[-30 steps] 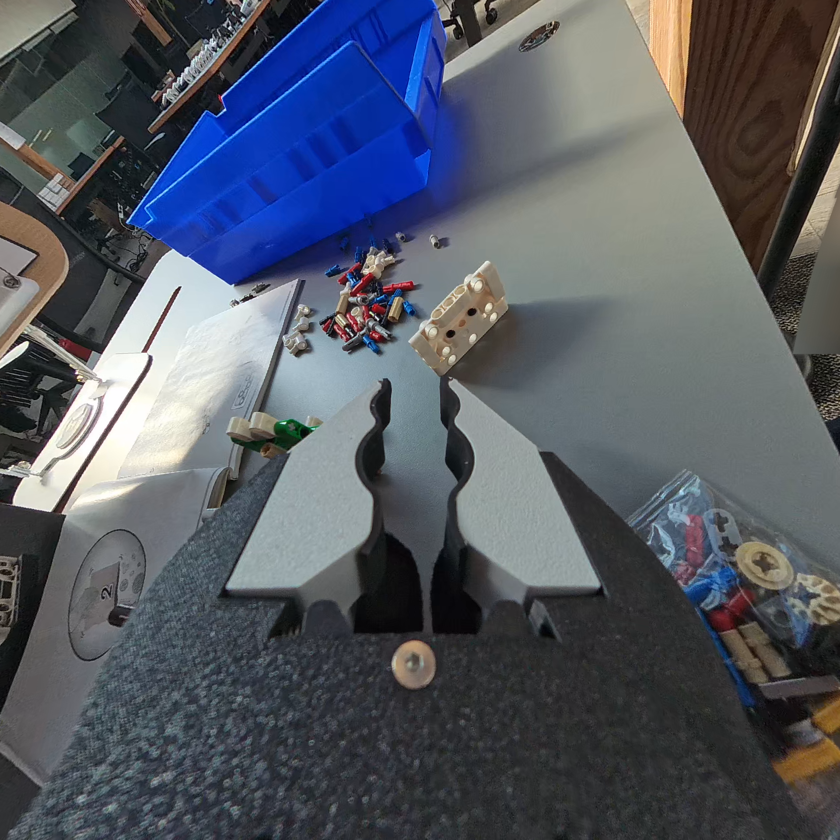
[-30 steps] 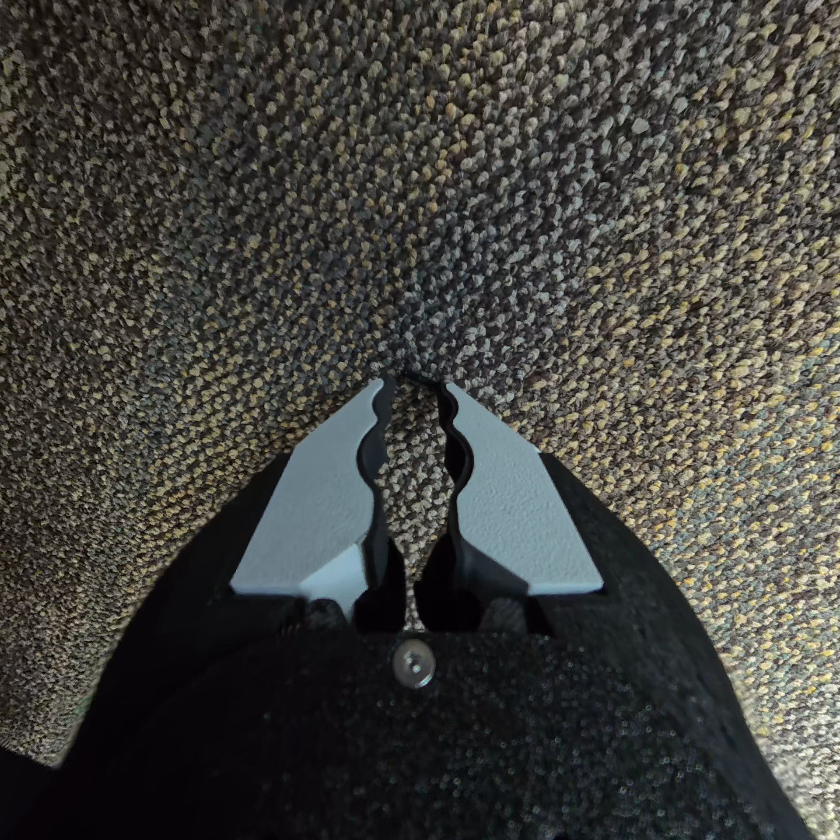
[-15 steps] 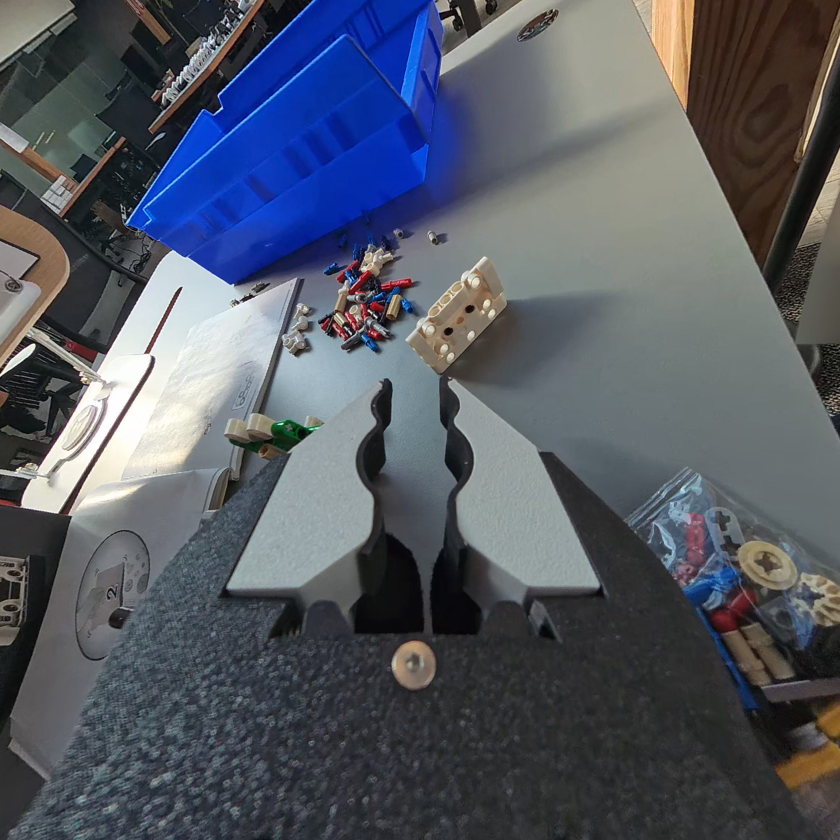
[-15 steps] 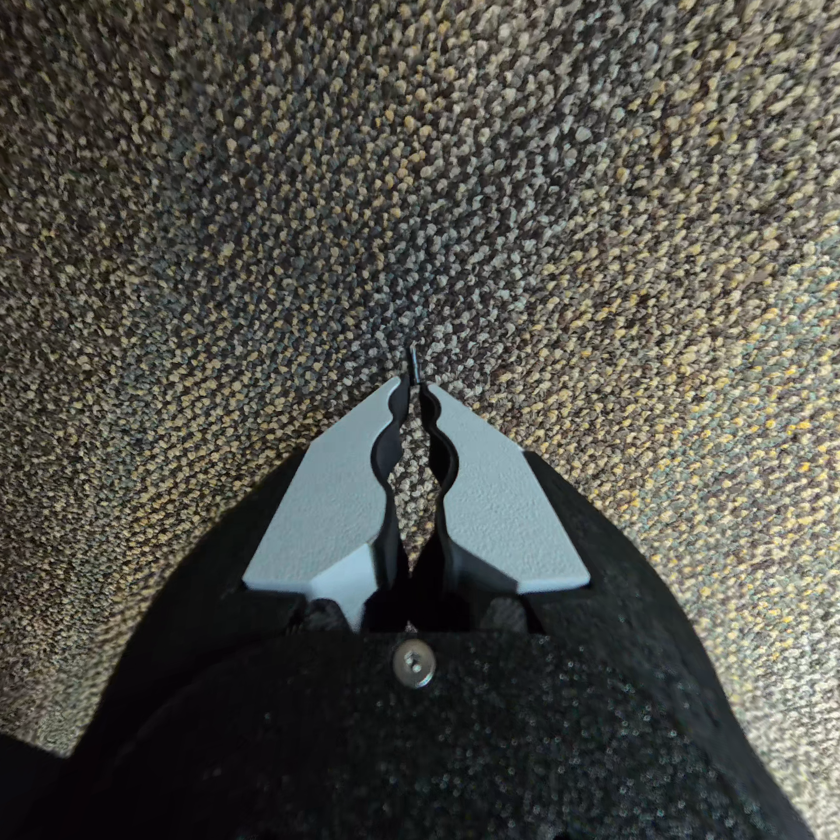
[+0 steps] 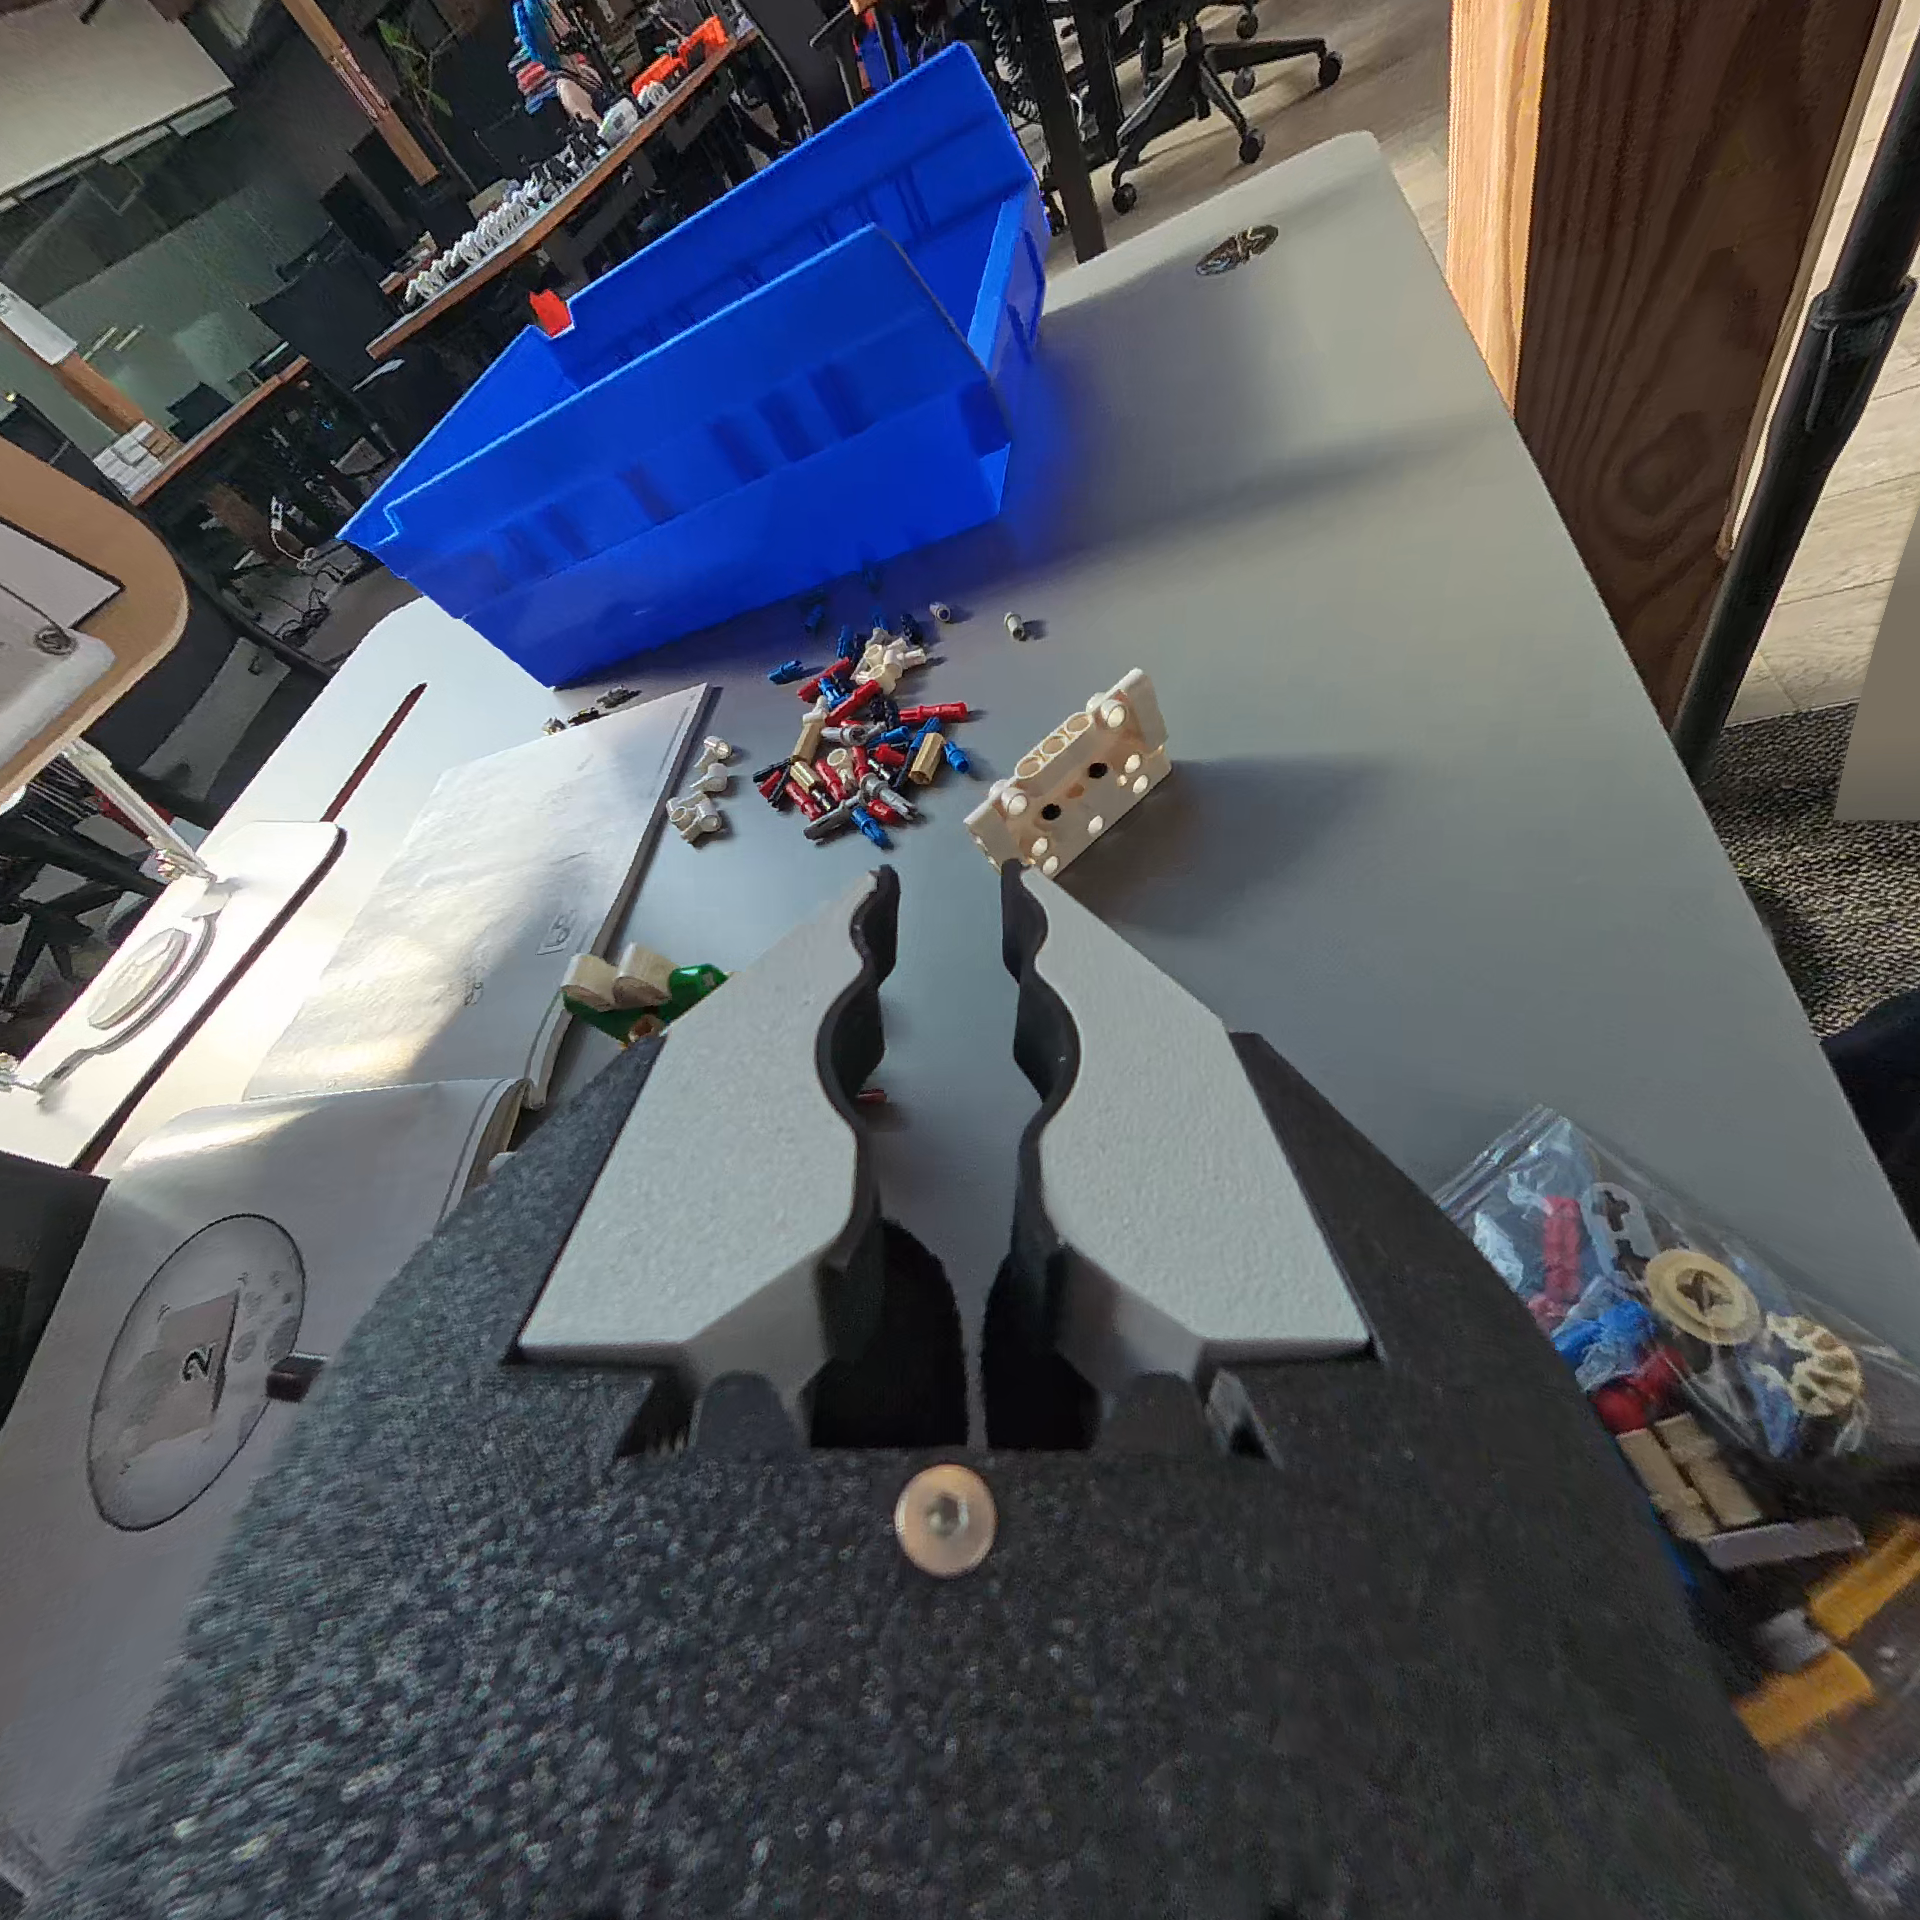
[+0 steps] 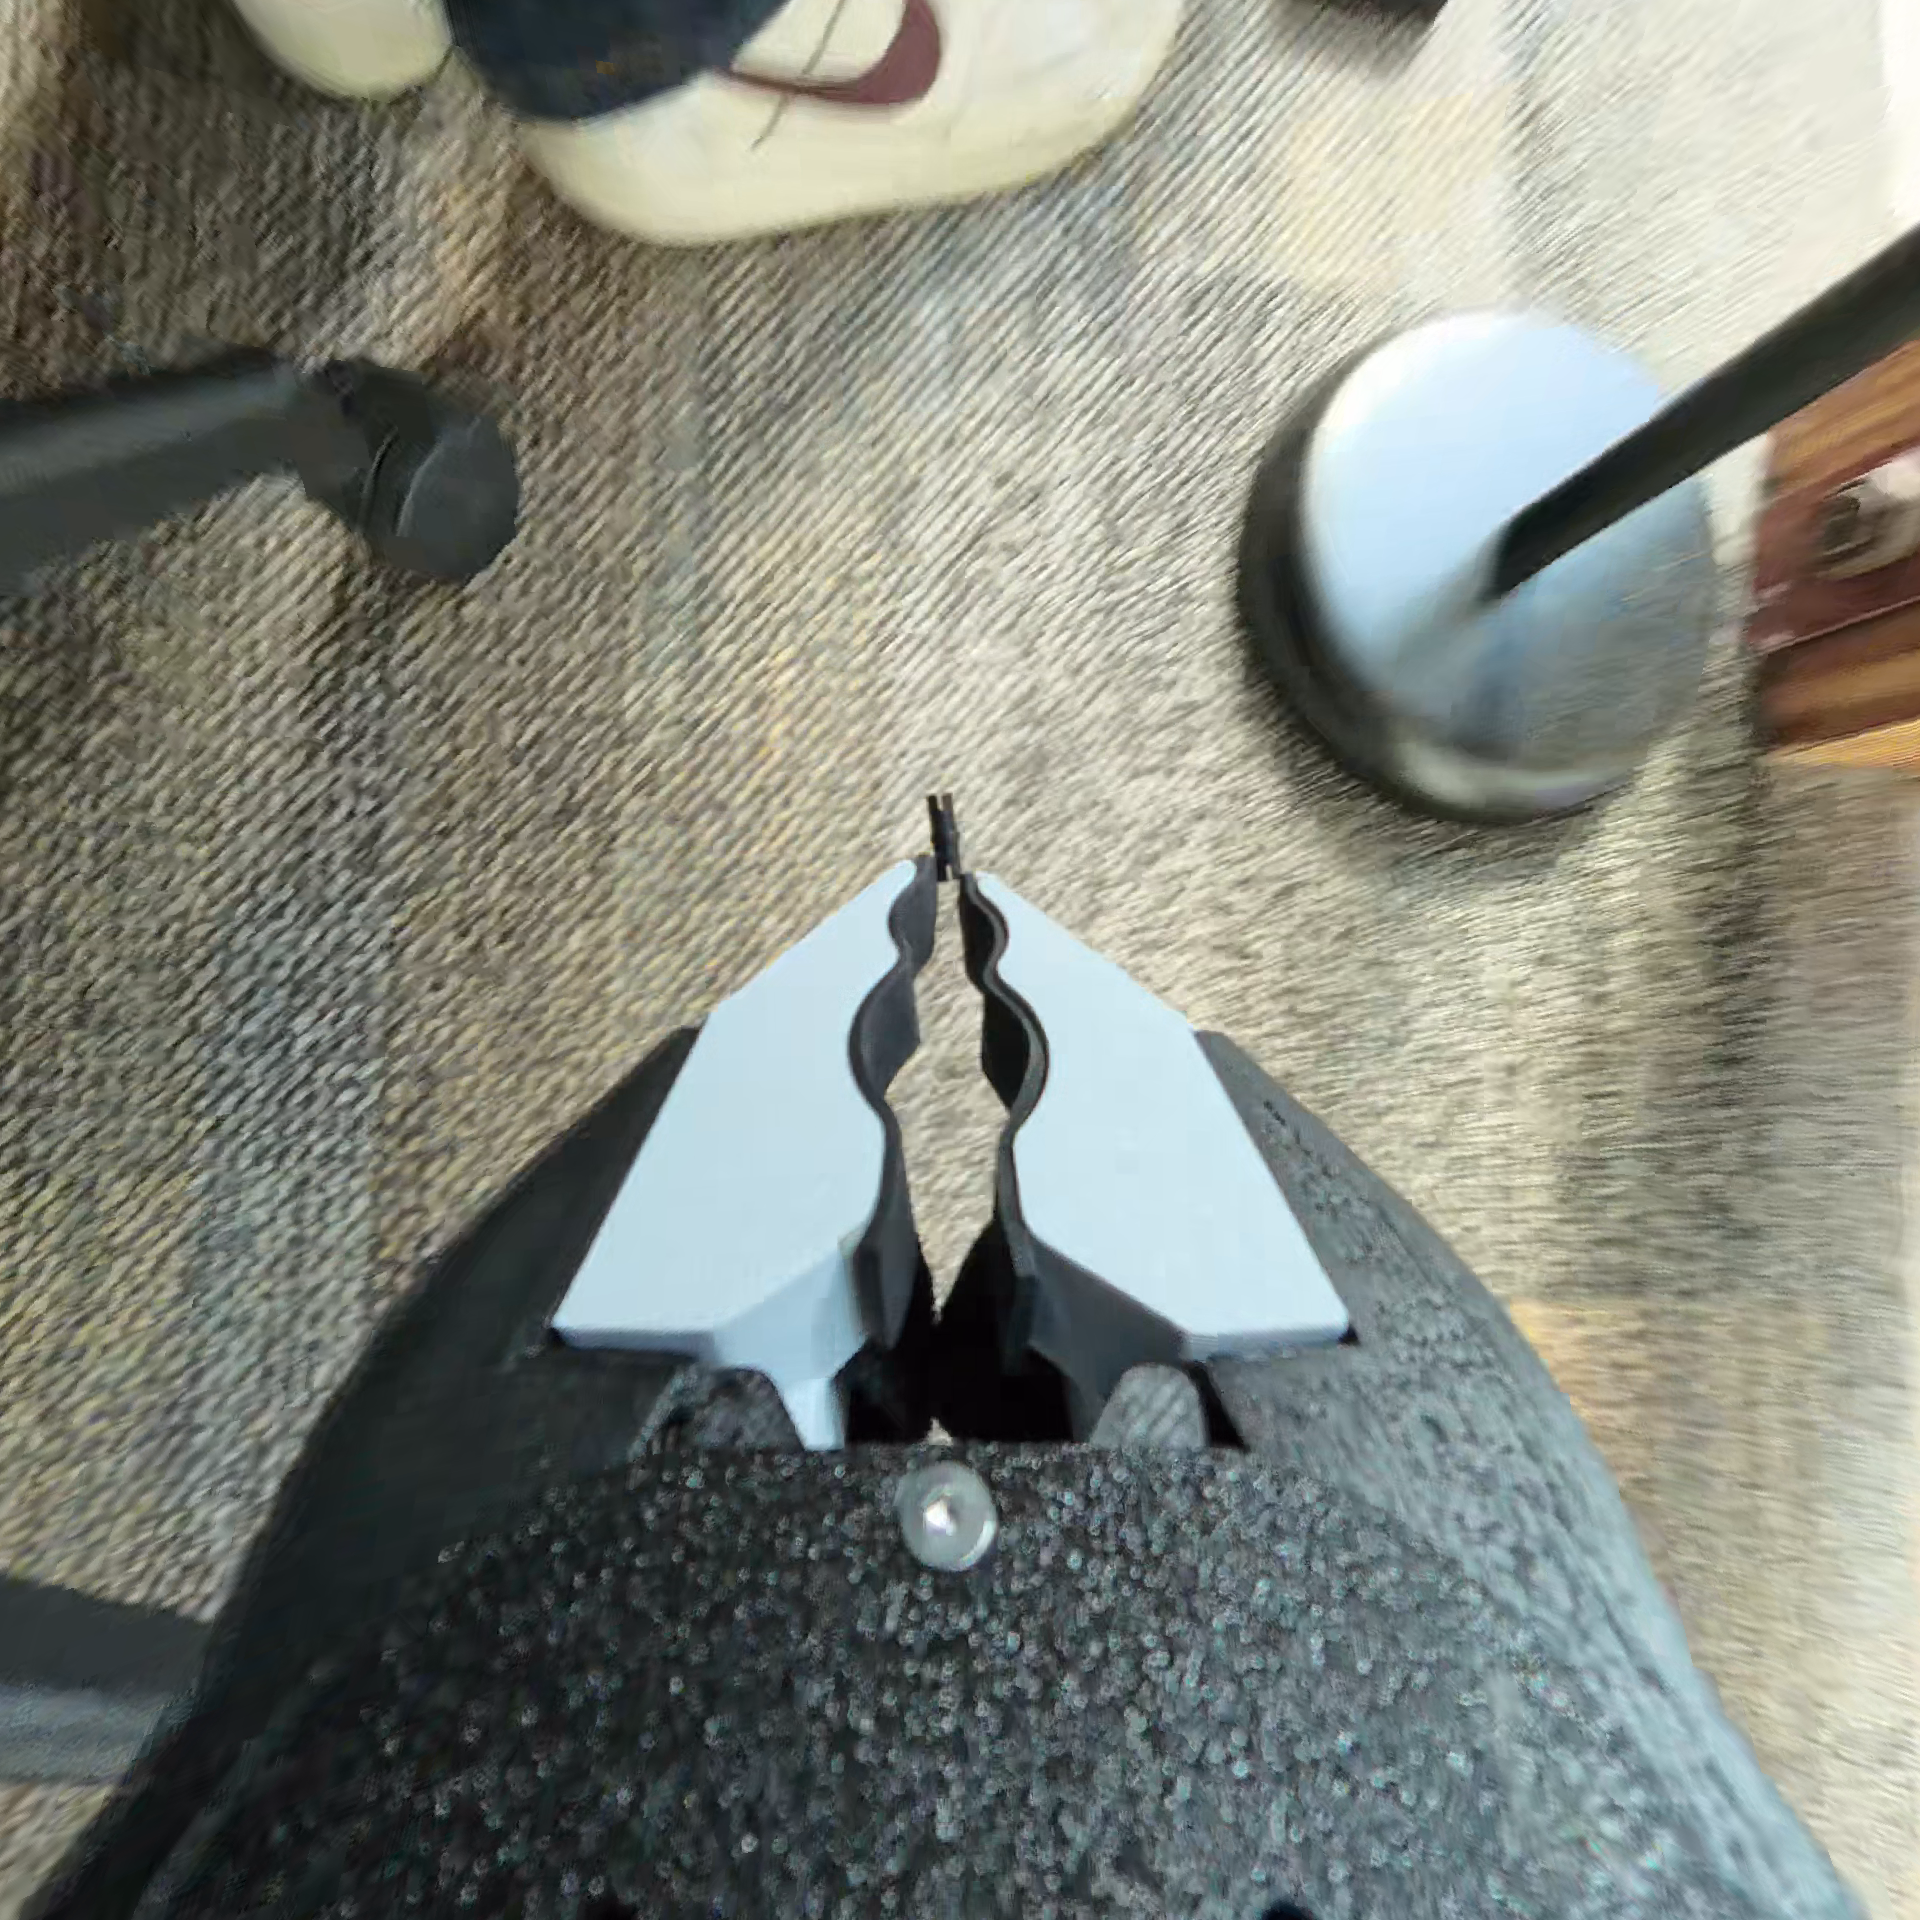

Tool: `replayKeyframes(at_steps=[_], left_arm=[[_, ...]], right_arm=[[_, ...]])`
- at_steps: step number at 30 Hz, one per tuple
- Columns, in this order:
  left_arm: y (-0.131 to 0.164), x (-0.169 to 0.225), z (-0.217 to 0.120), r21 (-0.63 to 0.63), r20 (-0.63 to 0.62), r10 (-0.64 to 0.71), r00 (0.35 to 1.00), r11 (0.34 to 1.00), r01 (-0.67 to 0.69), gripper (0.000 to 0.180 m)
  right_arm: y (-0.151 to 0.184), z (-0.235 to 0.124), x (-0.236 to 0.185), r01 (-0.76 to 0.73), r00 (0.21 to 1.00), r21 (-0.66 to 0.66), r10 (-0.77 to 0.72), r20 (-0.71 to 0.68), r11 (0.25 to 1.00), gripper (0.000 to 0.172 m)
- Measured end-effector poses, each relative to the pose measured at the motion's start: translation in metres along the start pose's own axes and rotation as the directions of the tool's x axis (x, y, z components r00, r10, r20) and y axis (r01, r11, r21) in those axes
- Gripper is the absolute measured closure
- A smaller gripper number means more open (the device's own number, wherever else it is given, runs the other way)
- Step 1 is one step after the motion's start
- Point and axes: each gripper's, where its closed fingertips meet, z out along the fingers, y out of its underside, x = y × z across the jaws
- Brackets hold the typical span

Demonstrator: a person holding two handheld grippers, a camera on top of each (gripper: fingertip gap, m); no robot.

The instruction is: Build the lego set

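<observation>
In the right wrist view my right gripper point(image 6: 943, 871) is shut on a small black pin point(image 6: 943, 828), pinched at the fingertips and sticking out ahead, above the carpet point(image 6: 727, 727). In the left wrist view my left gripper point(image 5: 943, 883) is open and empty, hovering over the grey table point(image 5: 1351, 623). Just ahead of it lie a cream beam frame point(image 5: 1075, 774) and a pile of small red, blue, black and tan pins point(image 5: 857, 748). A green and tan piece point(image 5: 634, 992) lies to its left.
Blue bins point(image 5: 727, 436) stand at the table's far side. A booklet point(image 5: 499, 883) lies at the left, a clear bag of parts point(image 5: 1683, 1320) at the right. On the floor are a light shoe point(image 6: 831, 94), a chair caster point(image 6: 416, 478) and a round metal stand base point(image 6: 1486, 571).
My right gripper closed on the black pin lying on the carpet and has lifted away with it, so a shoe and stand base now show. My left gripper barely moved.
</observation>
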Motion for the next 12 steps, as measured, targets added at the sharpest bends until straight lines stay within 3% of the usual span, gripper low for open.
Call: replayKeyframes(at_steps=[3,6,9,12], left_arm=[[-0.003,-0.001,-0.002,0.023,-0.011,-0.024,1.0,0.999,0.024,0.163],[-0.005,-0.002,-0.004,0.038,-0.019,-0.041,0.999,0.998,0.042,0.163],[-0.008,-0.009,-0.008,0.075,-0.016,-0.089,0.996,0.993,0.09,0.164],[-0.013,-0.03,-0.019,0.148,0.046,-0.172,0.984,0.975,0.164,0.168]], right_arm=[[-0.084,-0.05,0.074,0.074,0.993,0.133,-0.061,-0.097,0.988,0.169],[-0.192,-0.116,0.123,0.182,0.973,0.267,-0.135,-0.186,0.946,0.169],[-0.306,-0.182,0.137,0.269,0.955,0.39,-0.193,-0.224,0.881,0.168],[-0.421,-0.23,0.122,0.348,0.937,0.476,-0.28,-0.21,0.808,0.168]])
